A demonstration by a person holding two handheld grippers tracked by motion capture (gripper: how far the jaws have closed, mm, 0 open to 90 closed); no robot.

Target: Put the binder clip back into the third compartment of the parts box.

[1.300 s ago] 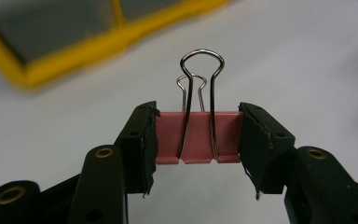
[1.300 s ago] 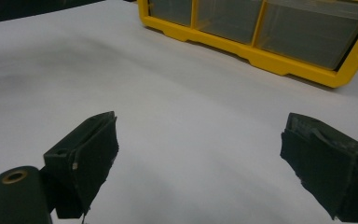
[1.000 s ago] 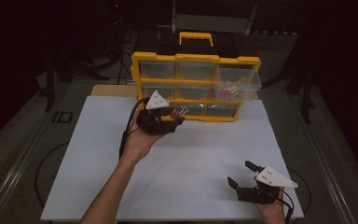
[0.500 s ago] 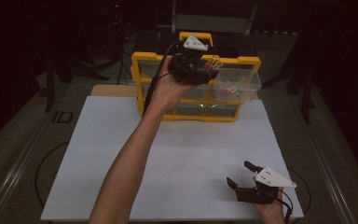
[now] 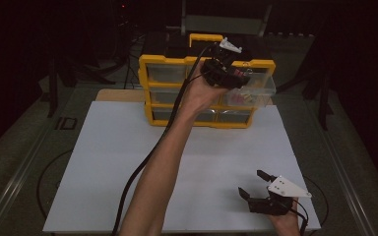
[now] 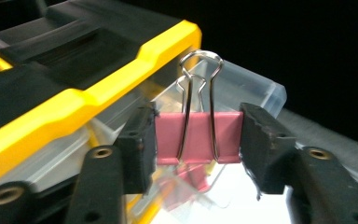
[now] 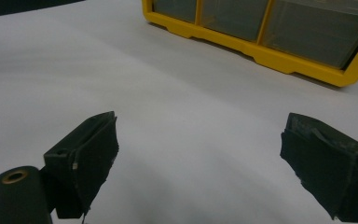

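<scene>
My left gripper (image 6: 198, 140) has its fingers clamped on a pink binder clip (image 6: 198, 137) (wire handles up) above the pulled-out clear drawer (image 5: 256, 88) of the yellow organizer (image 5: 206, 91) at the surface's far edge. My right gripper (image 5: 253, 186) rests near the front right corner, fingers spread wide, empty.

Room v. dark, walls lost in black. White desk (image 5: 128, 162) lit from above, grey floor (image 5: 15, 147) round it, chair (image 5: 224, 22) behind, dark stands at sides.
</scene>
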